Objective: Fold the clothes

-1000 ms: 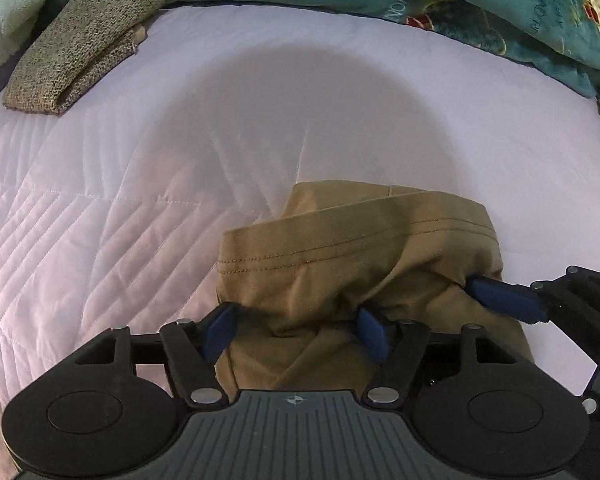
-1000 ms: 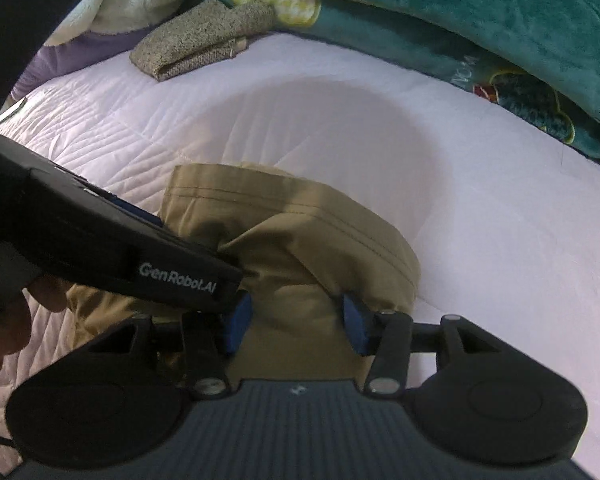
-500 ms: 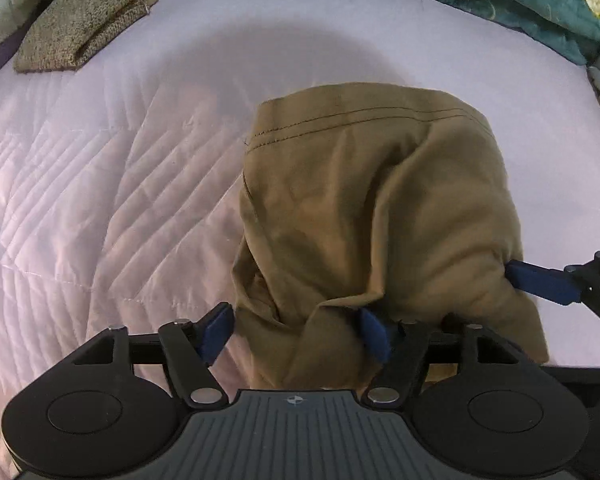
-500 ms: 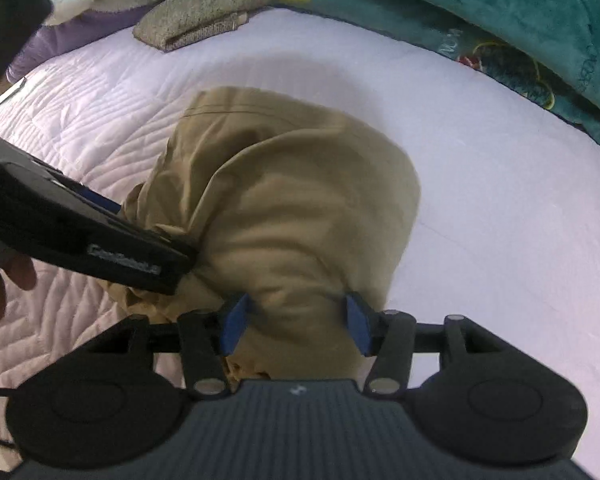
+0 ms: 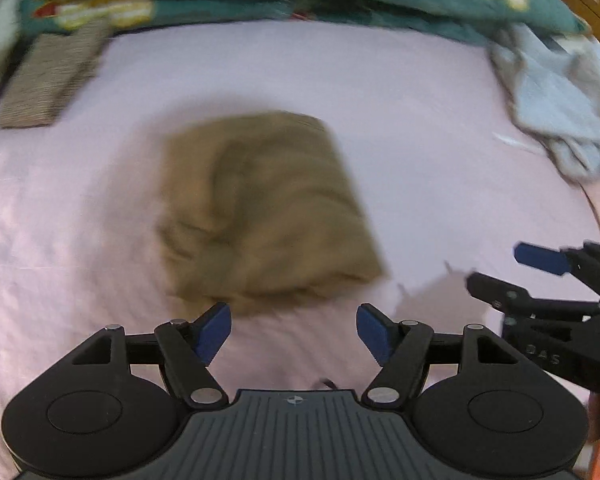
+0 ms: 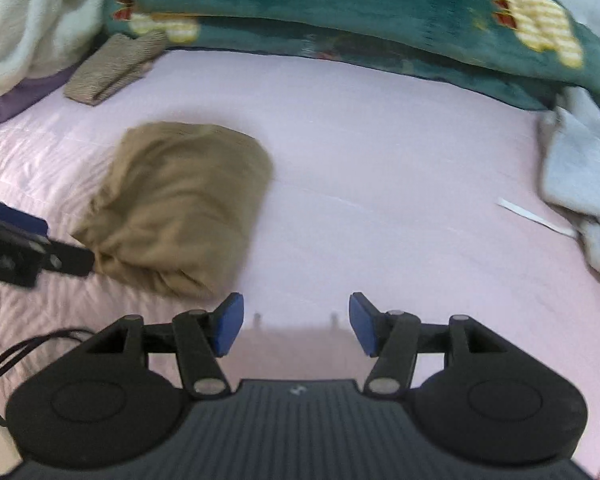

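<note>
A folded tan garment (image 5: pixel 260 208) lies on the pink bed (image 5: pixel 420 128). Both the left tongs (image 5: pixel 293 332) and right tongs (image 6: pixel 296 322) hang apart, empty. This fold looks finished; next likely means reaching for the pale blue clothes (image 6: pixel 580 184).

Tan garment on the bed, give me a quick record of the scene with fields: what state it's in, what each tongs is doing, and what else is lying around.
garment: tan garment lies in a folded bundle on the pink quilt, held by nothing
left tongs: open, empty, just short of the bundle's near edge
right tongs: open, empty, over bare quilt to the bundle's right
far left: folded speckled cloth
far edge: teal blanket
right side: loose pale blue clothes
image quality: motion blur
</note>
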Motion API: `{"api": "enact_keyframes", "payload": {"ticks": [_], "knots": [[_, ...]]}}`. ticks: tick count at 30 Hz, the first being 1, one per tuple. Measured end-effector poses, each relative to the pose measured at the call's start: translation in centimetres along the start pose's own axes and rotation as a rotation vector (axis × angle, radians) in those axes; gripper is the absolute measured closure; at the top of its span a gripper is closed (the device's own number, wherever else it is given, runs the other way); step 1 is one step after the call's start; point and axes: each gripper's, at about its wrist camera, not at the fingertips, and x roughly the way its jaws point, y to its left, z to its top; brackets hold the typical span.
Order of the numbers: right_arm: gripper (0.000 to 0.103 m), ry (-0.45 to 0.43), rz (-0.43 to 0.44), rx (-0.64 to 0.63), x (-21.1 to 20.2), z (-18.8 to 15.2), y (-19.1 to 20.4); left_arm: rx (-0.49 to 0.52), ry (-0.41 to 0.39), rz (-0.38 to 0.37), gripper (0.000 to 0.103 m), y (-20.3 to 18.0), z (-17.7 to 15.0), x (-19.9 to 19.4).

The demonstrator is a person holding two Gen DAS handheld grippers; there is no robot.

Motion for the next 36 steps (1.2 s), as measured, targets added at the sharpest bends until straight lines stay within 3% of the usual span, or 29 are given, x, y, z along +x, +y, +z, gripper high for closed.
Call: {"api": "enact_keyframes", "payload": {"ticks": [5, 7, 8, 14, 21, 27, 36], "knots": [[0.046, -0.006, 0.038, 0.04, -0.1, -1.2, -1.3, -0.002, 0.014, 0.012, 0.032, -3.2, 0.4, 1.5], [0.067, -0.001, 0.069, 0.033, 0.3, -1.2, -1.3, 0.02, 0.01, 0.026, 0.032, -4.4, 0.4, 1.6], [0.07, -0.003, 0.085, 0.031, 0.3, -1.1, -1.5, 0.017, 0.01, 0.033, 0.032, -4.7, 0.5, 1.4], [0.069, -0.039, 0.131, 0.01, 0.2, 0.6, -1.8, -0.035, 0.029, 0.088, 0.032, -3.7, 1.1, -1.1], [0.066, -0.072, 0.17, -0.064, -1.8, 2.4, 0.0, -0.129, 0.043, 0.158, 0.032, 1.5, 0.0, -7.2], [0.054, -0.096, 0.179, -0.085, -4.2, 3.9, 2.7, -0.236, 0.041, 0.18, 0.032, 6.2, -1.8, -10.6], [0.029, -0.017, 0.141, -0.029, -10.5, 6.8, 5.9, -0.113, 0.006, 0.148, 0.028, 4.6, 0.2, -17.1]]}}
